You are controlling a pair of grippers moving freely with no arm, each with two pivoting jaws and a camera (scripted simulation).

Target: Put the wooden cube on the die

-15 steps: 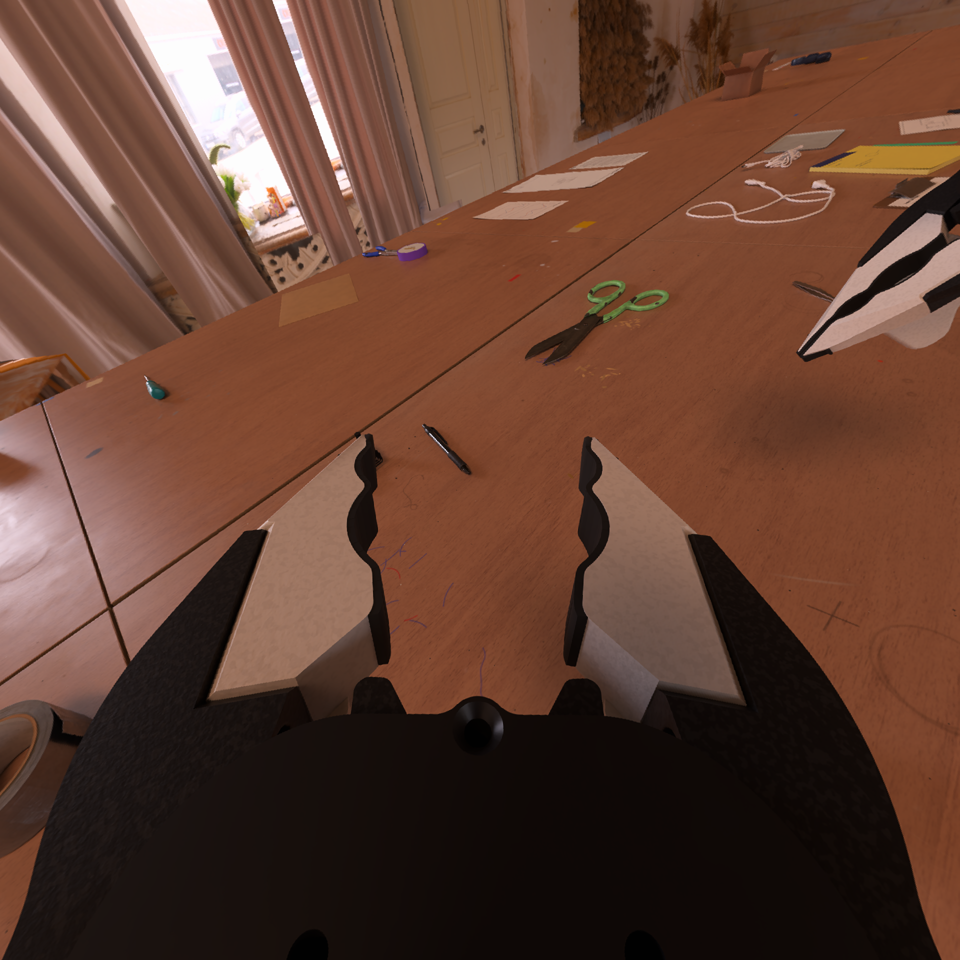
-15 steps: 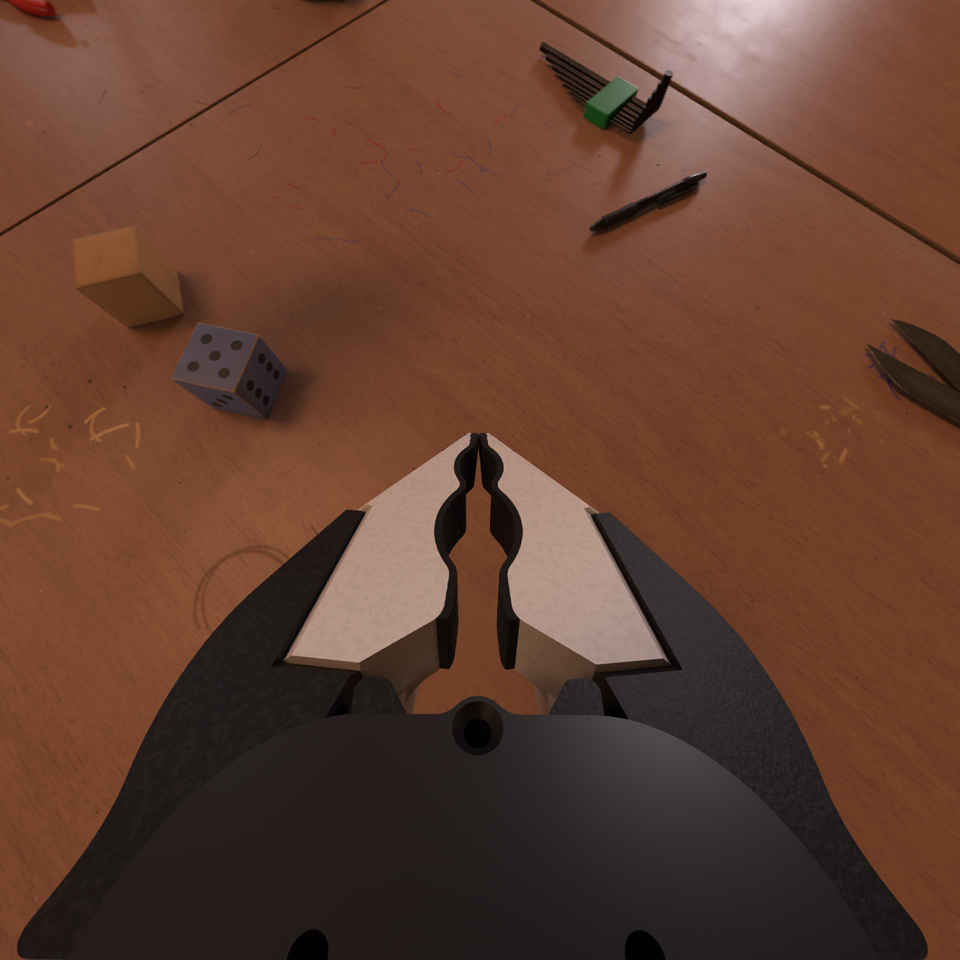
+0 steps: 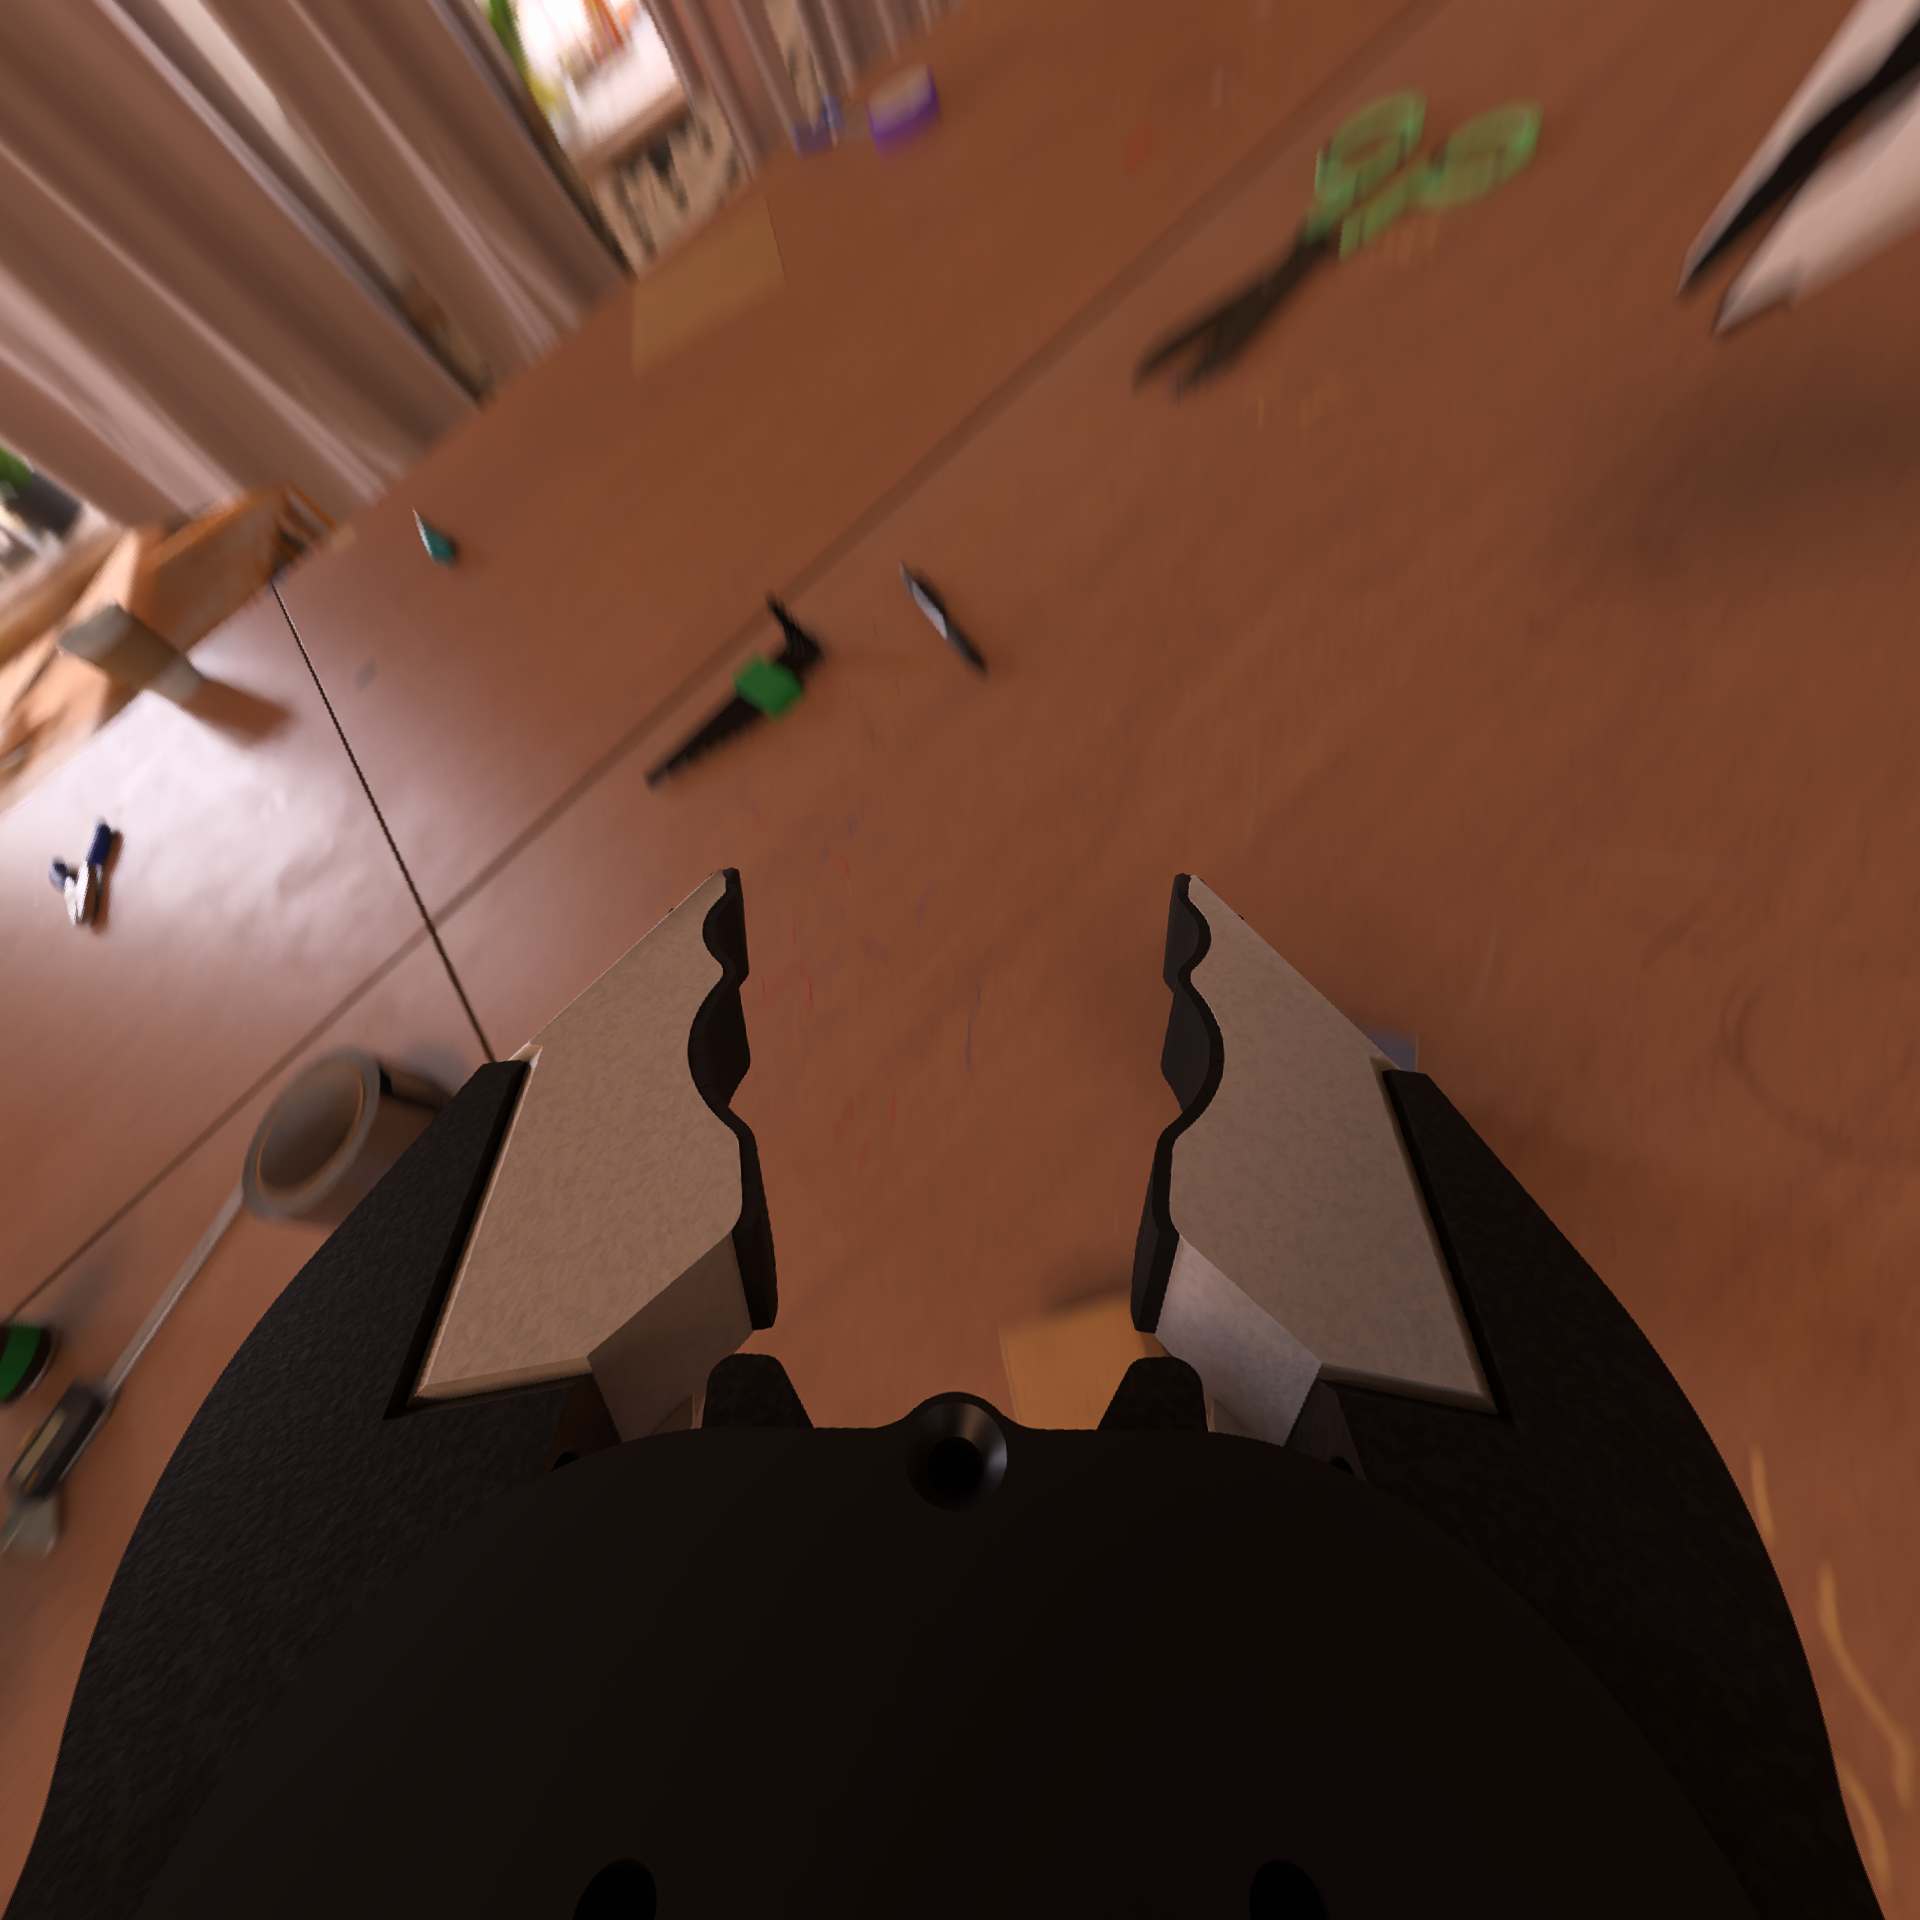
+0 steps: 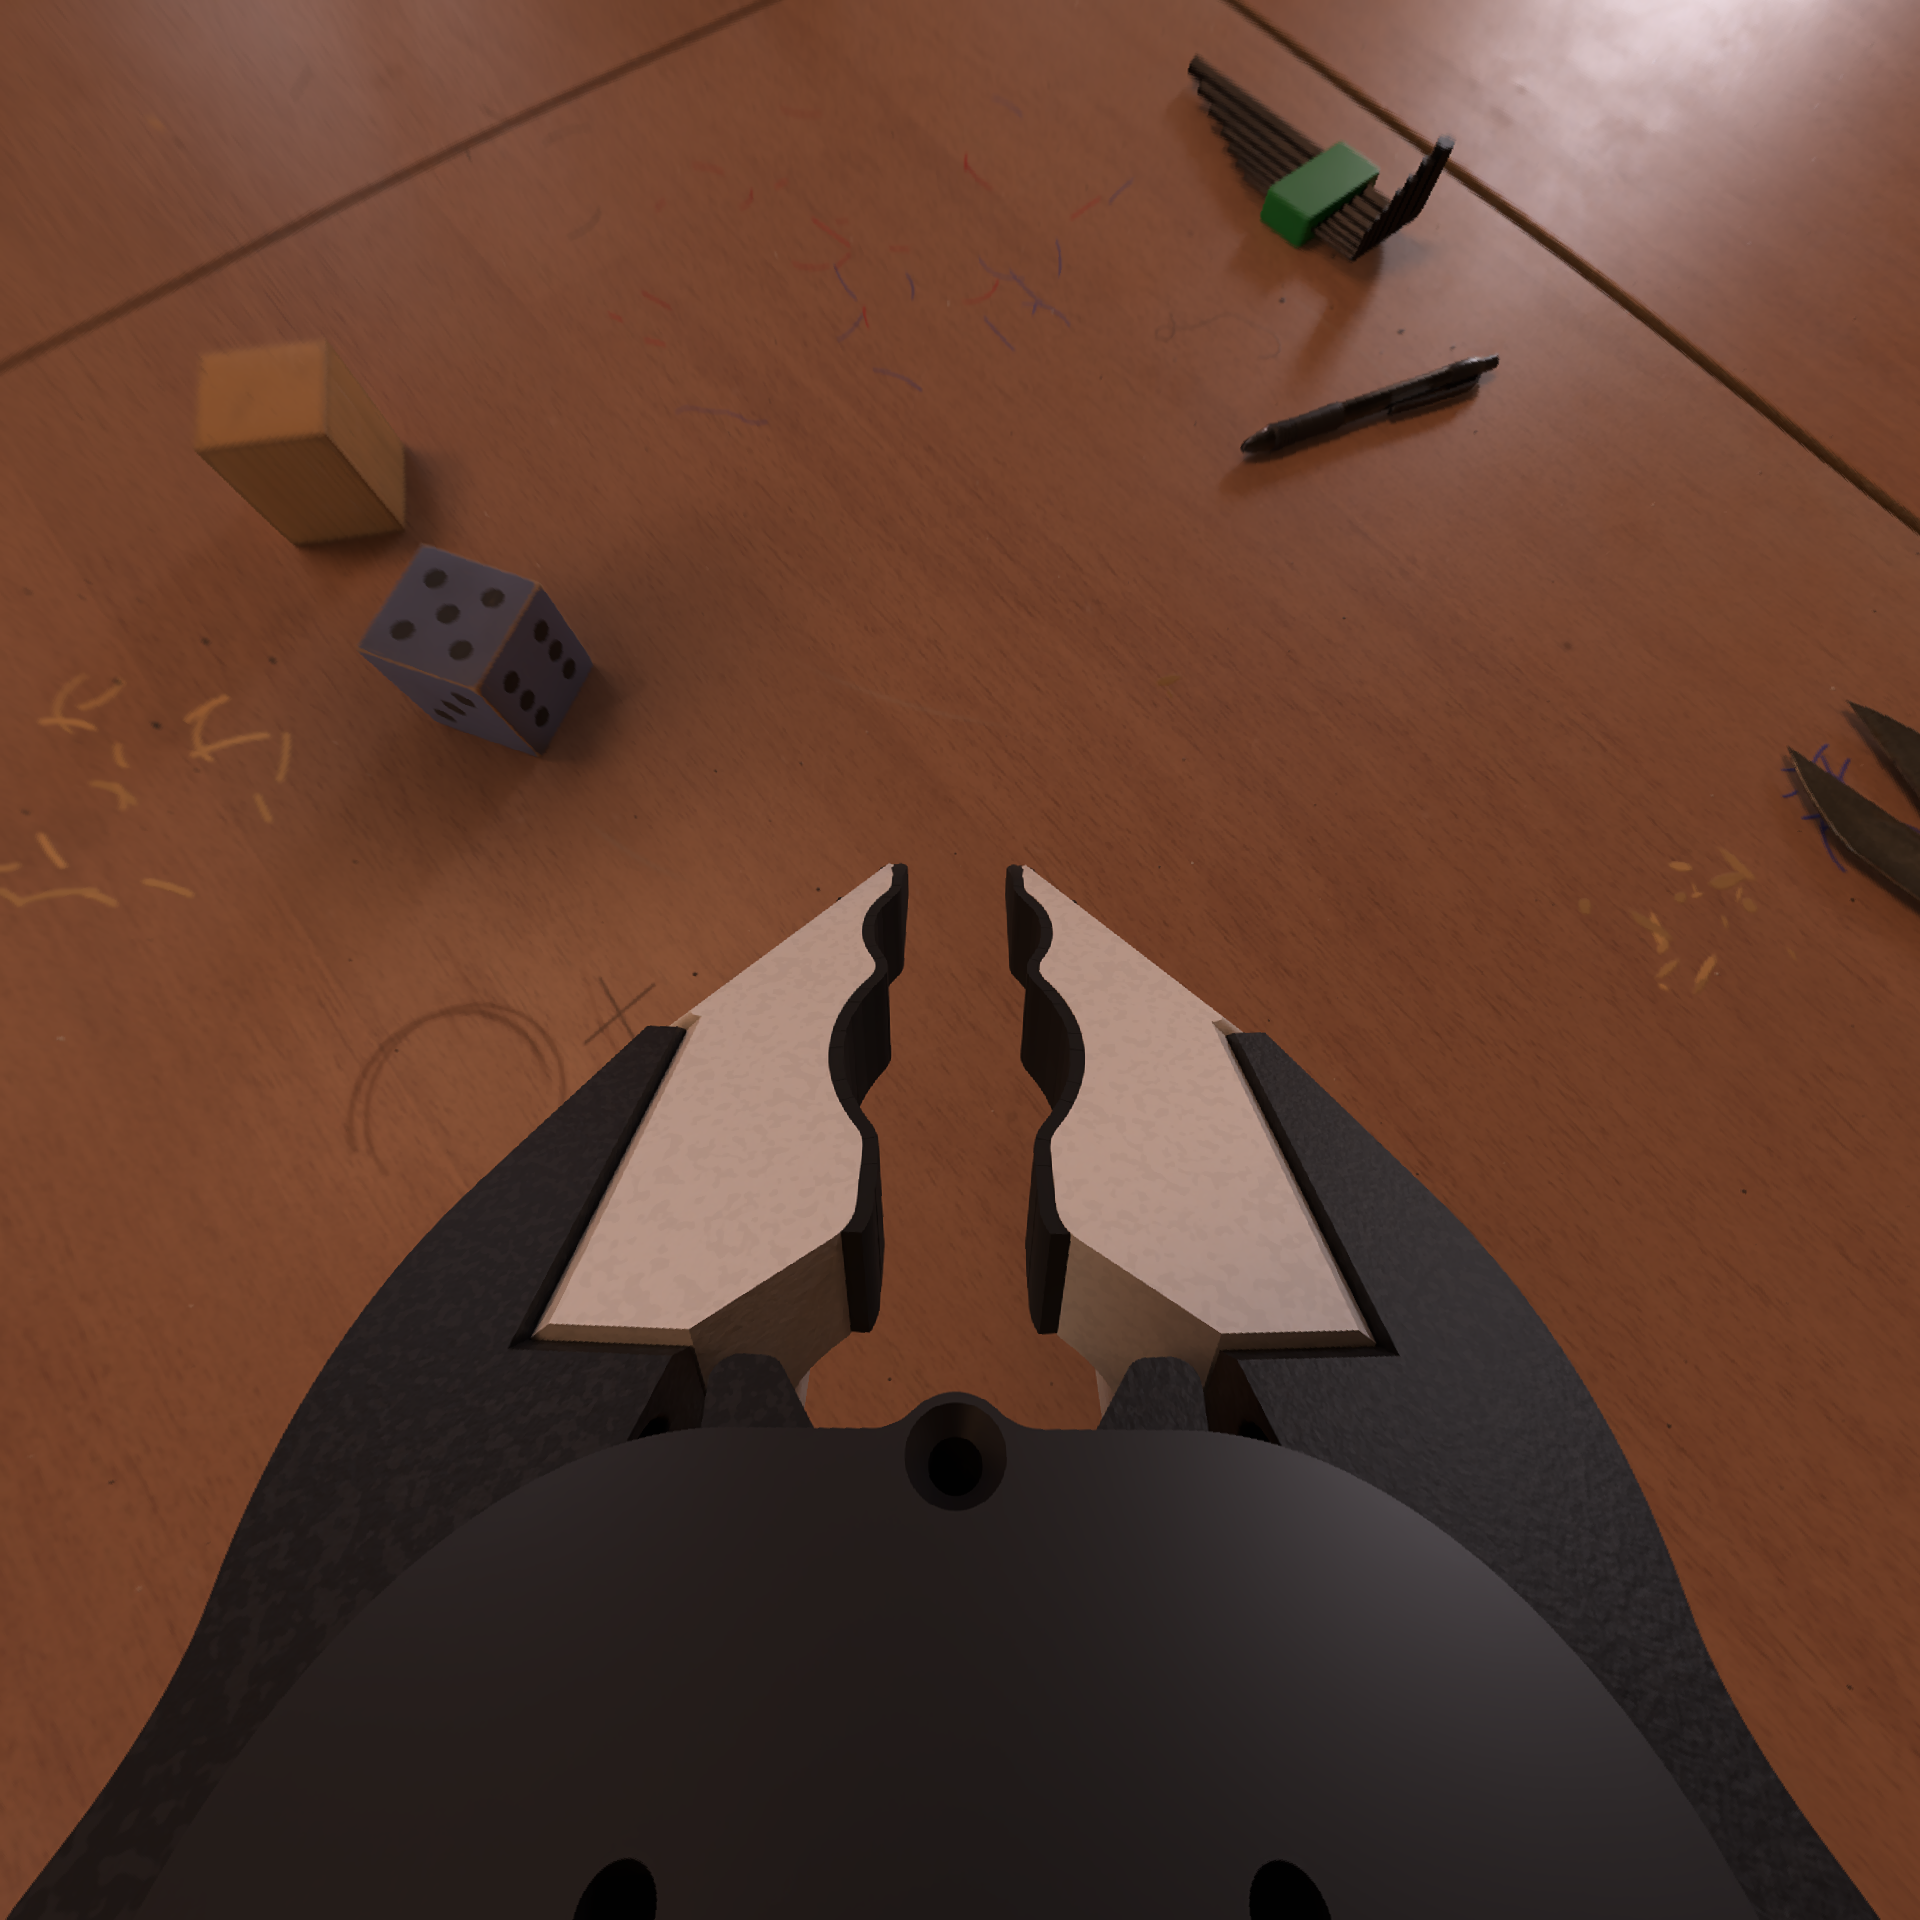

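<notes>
The wooden cube [image 4: 301,447] sits on the table at the left of the right wrist view. The grey die [image 4: 478,649] with dark pips lies just in front of it, a little apart. My right gripper [image 4: 956,878] is partly open and empty, above the table to the right of the die. My left gripper [image 3: 954,894] is wide open and empty; its view is blurred. A blurred orange-brown block [image 3: 1070,1351], likely the cube, shows low between its fingers. The right gripper's fingers [image 3: 1766,208] show at that view's top right.
A hex key set in a green holder [image 4: 1320,187], a black pen [image 4: 1371,400] and dark scissor blades [image 4: 1860,821] lie to the right. A tape roll [image 3: 312,1132] and the green-handled scissors [image 3: 1423,156] show in the left wrist view. Table seams run diagonally.
The right gripper's jaws have gone from shut to partly open, and it has moved closer to the cube and die. The left gripper has swung downward fast, blurring its view.
</notes>
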